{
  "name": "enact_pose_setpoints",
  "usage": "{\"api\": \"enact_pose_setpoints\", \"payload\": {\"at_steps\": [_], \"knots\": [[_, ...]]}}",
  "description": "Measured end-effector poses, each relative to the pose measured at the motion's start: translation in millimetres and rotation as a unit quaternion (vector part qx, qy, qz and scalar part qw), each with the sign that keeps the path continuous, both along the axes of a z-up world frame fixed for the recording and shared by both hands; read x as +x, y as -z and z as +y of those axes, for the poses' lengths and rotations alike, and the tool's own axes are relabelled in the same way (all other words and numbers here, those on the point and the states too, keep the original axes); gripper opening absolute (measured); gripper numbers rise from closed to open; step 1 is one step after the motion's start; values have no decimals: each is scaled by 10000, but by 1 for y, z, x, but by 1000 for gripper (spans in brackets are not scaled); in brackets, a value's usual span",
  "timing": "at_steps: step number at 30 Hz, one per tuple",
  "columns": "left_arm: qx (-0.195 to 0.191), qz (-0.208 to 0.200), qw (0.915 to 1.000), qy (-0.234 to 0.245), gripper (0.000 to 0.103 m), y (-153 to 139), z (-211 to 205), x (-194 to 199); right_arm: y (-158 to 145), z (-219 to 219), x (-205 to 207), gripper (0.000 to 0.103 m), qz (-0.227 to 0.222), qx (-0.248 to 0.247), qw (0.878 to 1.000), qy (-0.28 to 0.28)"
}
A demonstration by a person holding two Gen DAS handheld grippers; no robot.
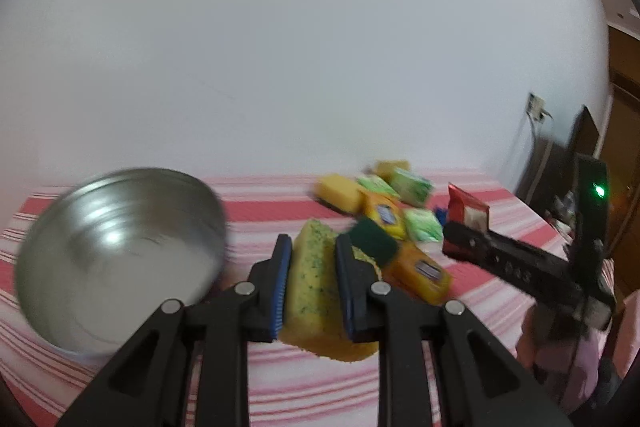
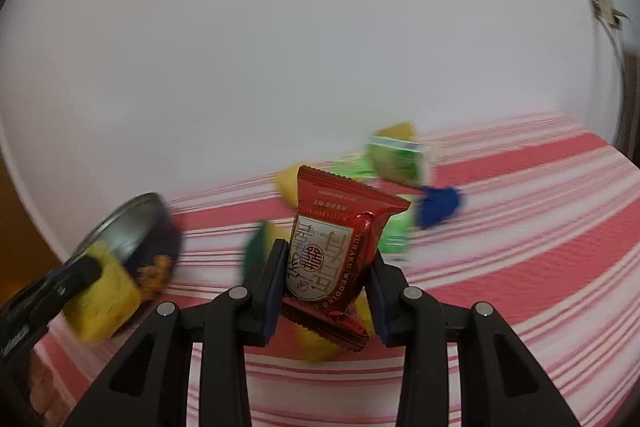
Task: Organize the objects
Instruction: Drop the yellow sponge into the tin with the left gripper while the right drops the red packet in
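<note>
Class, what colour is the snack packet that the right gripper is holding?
The snack packet is red with a white label panel, seen best in the right wrist view.

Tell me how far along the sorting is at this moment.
Early stage. Done: nothing visibly sorted; the metal bowl looks empty. In hand: the left gripper is shut on a yellow sponge, and the right gripper is shut on a red snack packet, both lifted off the striped tablecloth. Left: the pile of sponges and packets behind.
</note>
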State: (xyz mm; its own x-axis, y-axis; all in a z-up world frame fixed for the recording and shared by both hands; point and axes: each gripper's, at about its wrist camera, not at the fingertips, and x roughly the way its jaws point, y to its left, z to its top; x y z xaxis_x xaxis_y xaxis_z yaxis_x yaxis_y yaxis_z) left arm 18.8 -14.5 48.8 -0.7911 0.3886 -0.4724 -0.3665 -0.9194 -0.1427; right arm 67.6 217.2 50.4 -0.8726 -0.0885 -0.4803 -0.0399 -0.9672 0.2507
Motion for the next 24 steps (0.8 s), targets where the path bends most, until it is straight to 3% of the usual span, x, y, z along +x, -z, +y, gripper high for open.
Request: {"api": "enact_pose_setpoints", "payload": {"at_steps": [8,15,24], "knots": [[39,67,9960,-890,20,-3,-82,-28,-25,-103,-33,39,429,24,9960,-784],[52,-290,9827,-1829,20,23,-149,-63,-7,-184,-71,39,220,209,9913,-1283],[-538,-480,9714,-2262,21,40,-153,-81,18,-238,-98,40,21,733,9838,-1637]]}}
